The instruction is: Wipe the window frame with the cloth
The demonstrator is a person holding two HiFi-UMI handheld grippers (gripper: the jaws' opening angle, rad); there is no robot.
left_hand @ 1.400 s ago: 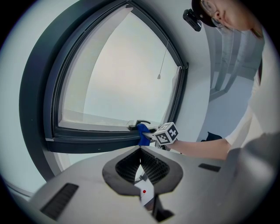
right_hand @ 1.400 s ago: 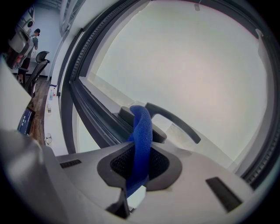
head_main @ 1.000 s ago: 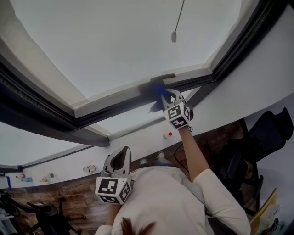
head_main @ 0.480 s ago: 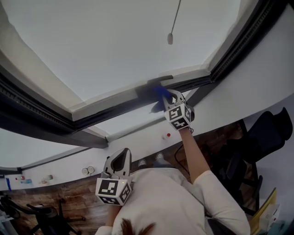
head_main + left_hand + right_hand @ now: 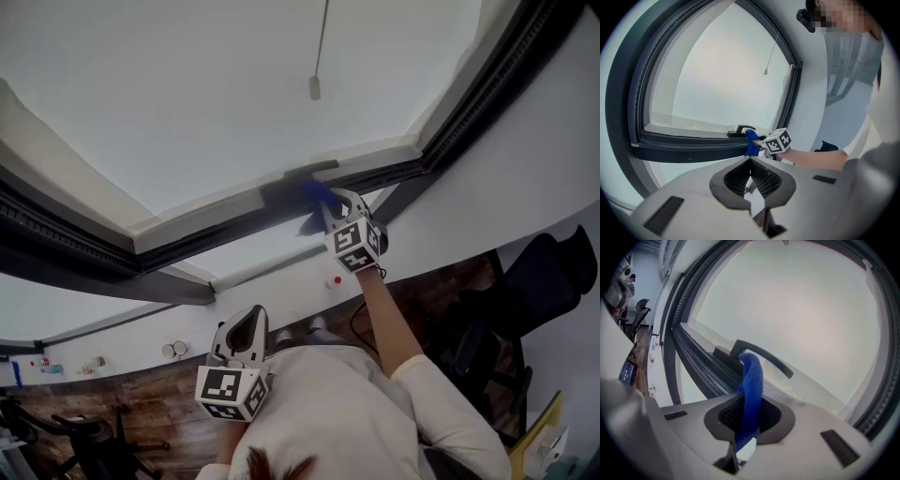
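At the window, from my remote station, I log the following.

1. Window frame (image 5: 178,239): dark, ribbed lower rail under a wide, pale pane. A second dark member climbs at the upper right.
2. Window handle (image 5: 761,357): dark lever lying along the rail's upper edge.
3. Pull cord (image 5: 315,87): thin line with a small grey end piece, hanging before the pane.
4. Cloth (image 5: 752,376): blue, a narrow folded strip. Its lower part is pinched in the right gripper and its upper end curls over at the rail, just beside the handle's base. I cannot tell whether it presses on the rail.
5. Right gripper (image 5: 327,208): raised to the rail on an outstretched bare arm, jaws clamped on the cloth.
6. Left gripper (image 5: 750,161): held low by the person's chest, well apart from the frame. Jaw tips meet and nothing lies between them.
7. White ledge (image 5: 281,281): a broad band below the frame. It carries a small red-topped item (image 5: 336,281), and farther left two small round cups (image 5: 172,350).
8. Floor (image 5: 155,403): dark wood boards.
9. Office chair (image 5: 548,277): black, at the right edge of the head view.
10. Dark equipment (image 5: 66,436): bottom left corner, too dim for me to identify.
11. Person: white top (image 5: 337,412) fills the lower centre of the head view.
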